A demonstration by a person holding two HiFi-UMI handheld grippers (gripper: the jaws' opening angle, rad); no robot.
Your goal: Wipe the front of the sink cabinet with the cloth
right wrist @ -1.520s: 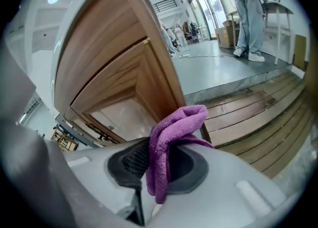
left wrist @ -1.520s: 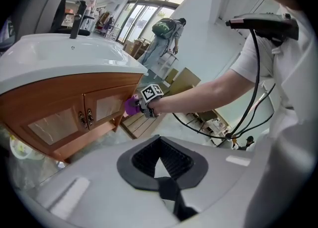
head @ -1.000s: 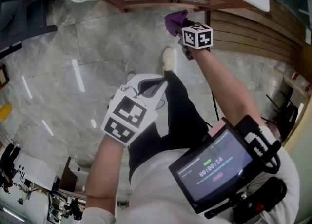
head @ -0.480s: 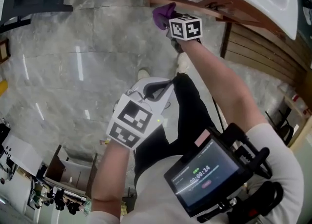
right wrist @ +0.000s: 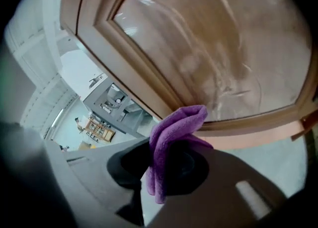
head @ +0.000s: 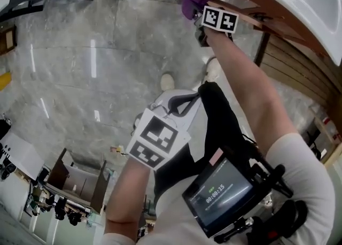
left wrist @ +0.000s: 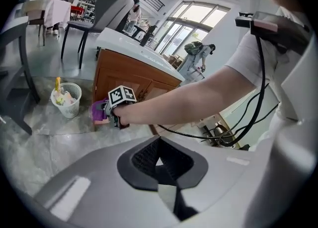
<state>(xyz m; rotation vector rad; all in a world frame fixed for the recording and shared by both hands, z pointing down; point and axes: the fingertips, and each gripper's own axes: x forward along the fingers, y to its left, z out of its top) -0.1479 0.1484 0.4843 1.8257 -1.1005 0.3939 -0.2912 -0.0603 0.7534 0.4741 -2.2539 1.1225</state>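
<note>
At the cabinet front: purple cloth (right wrist: pixel 175 132) up against the door panel (right wrist: pixel 213 48), tip at its lower rail.
Progress: wiping looks under way, with faint streaks on the panel; most of the front is likely left.
Right gripper (right wrist: pixel 166 170): jaws pinched tight on the cloth.
Left gripper (left wrist: pixel 158 165): jaws together, empty, well apart from the cabinet.

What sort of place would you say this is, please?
Probably a large indoor hall or showroom rather than a home bathroom: a wooden sink cabinet stands on a marble-look floor, with chairs and tall windows behind.
</note>
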